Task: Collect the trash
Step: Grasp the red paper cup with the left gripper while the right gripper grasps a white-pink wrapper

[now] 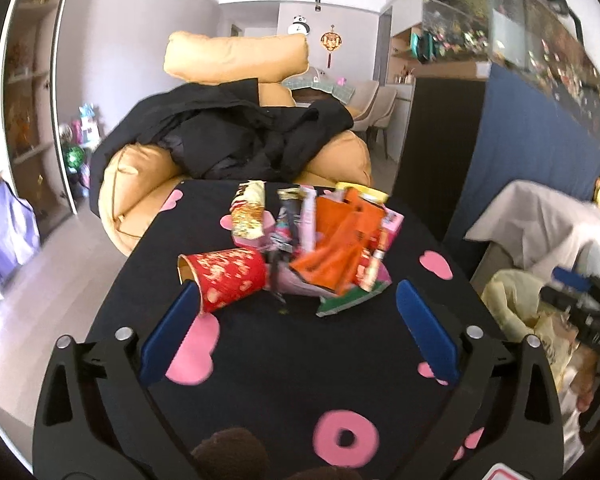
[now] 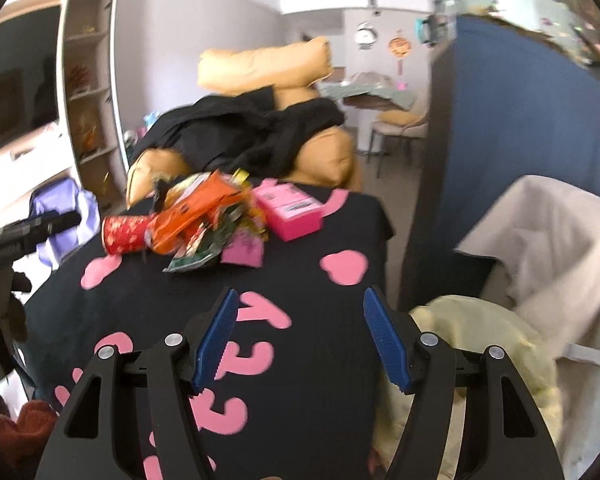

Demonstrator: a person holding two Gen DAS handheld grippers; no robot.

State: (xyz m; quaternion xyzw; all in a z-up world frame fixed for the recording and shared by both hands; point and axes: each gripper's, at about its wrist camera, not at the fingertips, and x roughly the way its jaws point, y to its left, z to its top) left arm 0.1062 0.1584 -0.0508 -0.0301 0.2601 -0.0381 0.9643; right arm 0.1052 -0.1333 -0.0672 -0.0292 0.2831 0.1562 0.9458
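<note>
Just beyond gaping left tongs (image 1: 296, 300), trash heap (image 1: 300, 240).

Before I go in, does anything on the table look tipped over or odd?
Yes: the red paper cup lies on its side at the left edge of the trash pile, mouth open sideways. No spill shows on the black cloth. Both grippers are open and empty.
</note>
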